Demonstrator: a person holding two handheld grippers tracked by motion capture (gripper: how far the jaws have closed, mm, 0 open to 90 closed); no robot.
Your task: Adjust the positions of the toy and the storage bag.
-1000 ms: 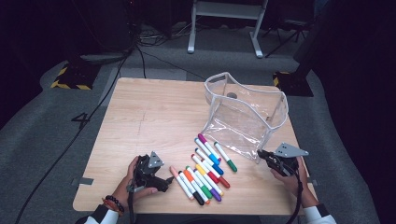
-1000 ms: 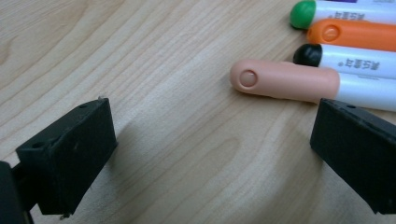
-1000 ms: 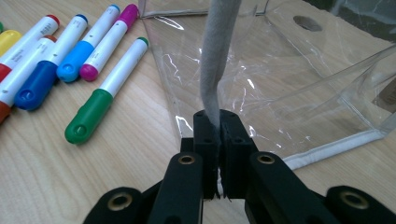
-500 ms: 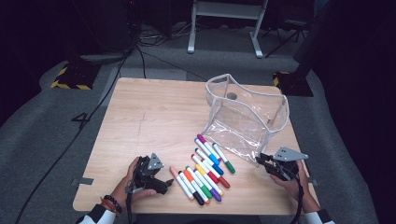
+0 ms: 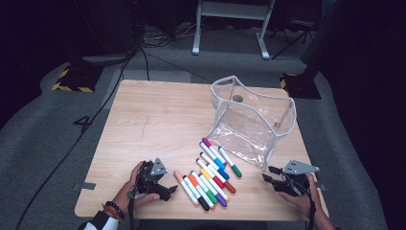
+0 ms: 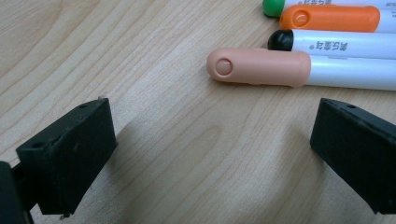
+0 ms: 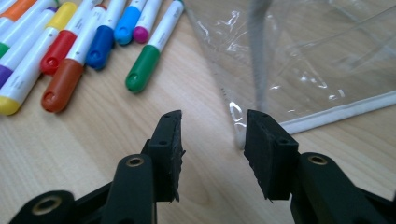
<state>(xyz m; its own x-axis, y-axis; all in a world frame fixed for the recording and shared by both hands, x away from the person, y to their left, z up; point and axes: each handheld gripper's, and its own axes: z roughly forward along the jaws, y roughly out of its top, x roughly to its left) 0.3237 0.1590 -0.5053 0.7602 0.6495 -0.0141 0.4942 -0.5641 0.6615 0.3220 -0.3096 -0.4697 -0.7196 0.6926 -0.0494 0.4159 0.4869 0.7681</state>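
Several capped markers (image 5: 209,177) lie in a slanted row on the wooden table (image 5: 158,120). A clear plastic pouch (image 5: 251,120) with white piping stands open behind them. My left gripper (image 5: 168,189) rests at the front left and is open wide. In the left gripper view, the peach-capped marker (image 6: 259,66) lies just beyond its jaws, with orange (image 6: 331,18) and black (image 6: 280,40) caps past it. My right gripper (image 5: 268,175) is at the front right. It (image 7: 213,140) is open with a narrower gap, right at the pouch's white corner seam (image 7: 238,135). A green marker (image 7: 145,66) lies to its left.
The table's front edge (image 5: 191,218) is close behind both hands. Grey floor, cables (image 5: 139,52) and a white stand (image 5: 230,24) surround the table. Bare wood stretches across the table's left and back.
My right gripper has slid a little toward the front edge, staying by the pouch's corner. The left gripper has hardly moved.
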